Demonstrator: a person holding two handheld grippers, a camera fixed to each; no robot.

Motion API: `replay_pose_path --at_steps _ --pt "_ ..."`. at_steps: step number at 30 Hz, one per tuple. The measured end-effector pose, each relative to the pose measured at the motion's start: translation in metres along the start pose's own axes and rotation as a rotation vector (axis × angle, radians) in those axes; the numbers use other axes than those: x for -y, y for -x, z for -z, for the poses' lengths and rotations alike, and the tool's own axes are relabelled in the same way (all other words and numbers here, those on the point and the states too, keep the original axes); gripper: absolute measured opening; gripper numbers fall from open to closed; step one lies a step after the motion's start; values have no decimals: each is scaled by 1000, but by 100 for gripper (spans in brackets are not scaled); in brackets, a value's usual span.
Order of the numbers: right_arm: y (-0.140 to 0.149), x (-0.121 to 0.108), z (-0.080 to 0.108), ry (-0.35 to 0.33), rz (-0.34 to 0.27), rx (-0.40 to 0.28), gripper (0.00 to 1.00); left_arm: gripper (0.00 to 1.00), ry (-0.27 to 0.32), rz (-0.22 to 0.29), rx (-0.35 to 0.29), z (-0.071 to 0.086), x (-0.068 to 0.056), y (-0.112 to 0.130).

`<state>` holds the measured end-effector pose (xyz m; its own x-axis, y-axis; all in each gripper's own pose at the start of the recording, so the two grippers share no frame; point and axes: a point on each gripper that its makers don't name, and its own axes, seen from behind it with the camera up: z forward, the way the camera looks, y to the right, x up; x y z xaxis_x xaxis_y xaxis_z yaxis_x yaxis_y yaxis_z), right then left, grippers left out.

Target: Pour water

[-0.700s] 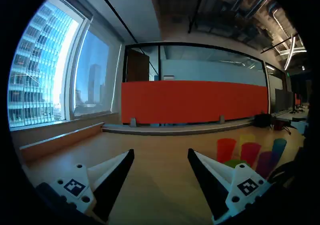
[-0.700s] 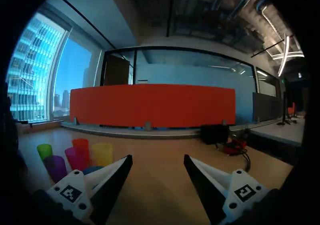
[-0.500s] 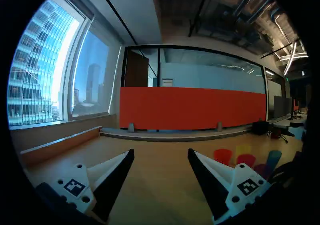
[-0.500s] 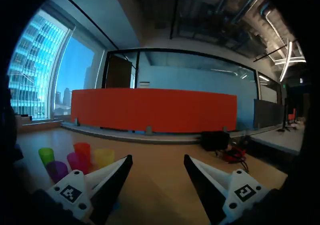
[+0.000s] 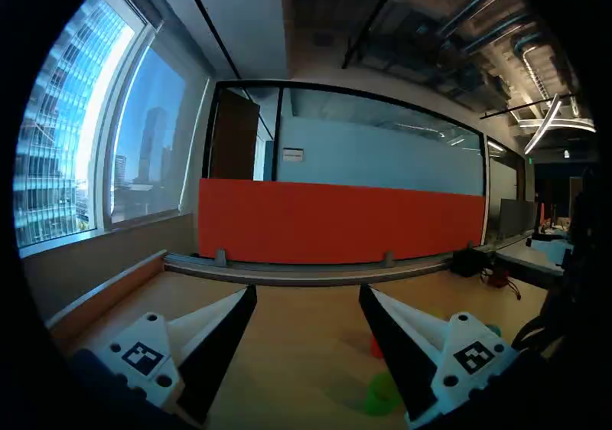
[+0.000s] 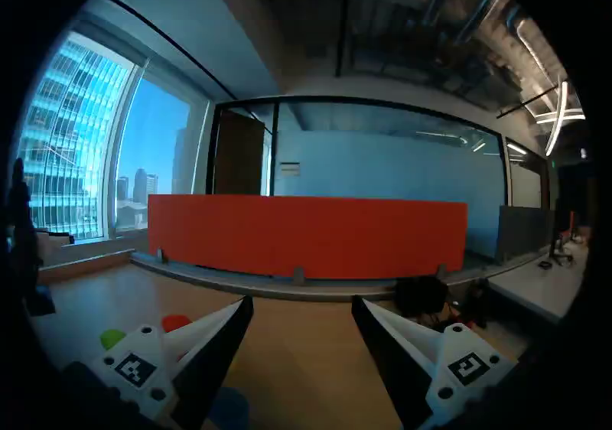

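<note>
Smooth, satin wood is noted on the table top (image 5: 306,338). At five o'clock, the green cup (image 5: 380,393) is judged translucent plastic.

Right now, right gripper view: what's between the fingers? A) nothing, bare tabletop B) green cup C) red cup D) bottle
A: the fingers of the right gripper stand apart with bare wooden tabletop between them; the green cup and red cup sit off to the side, outside one finger.
</note>
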<state>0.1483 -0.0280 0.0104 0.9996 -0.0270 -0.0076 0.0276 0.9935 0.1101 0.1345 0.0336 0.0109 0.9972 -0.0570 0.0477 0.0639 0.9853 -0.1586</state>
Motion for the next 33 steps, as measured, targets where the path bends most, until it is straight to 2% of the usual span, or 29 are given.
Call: replay_pose_path --at_steps 8,17,22,26,33 --pt "-46 2 -4 -37 -42 2 100 100 38 -19 13 -5 -6 -43" --pt "-84 7 -7 -89 -75 7 100 100 106 -23 19 -11 -17 -76" --pt "-83 8 -9 -114 -78 14 99 100 150 -37 26 -14 -25 -79" --pt "-84 14 -7 -158 -67 17 99 100 206 -51 31 -14 -36 -79" --pt "-88 42 4 -303 -24 9 99 100 320 -54 37 -8 -60 -80"
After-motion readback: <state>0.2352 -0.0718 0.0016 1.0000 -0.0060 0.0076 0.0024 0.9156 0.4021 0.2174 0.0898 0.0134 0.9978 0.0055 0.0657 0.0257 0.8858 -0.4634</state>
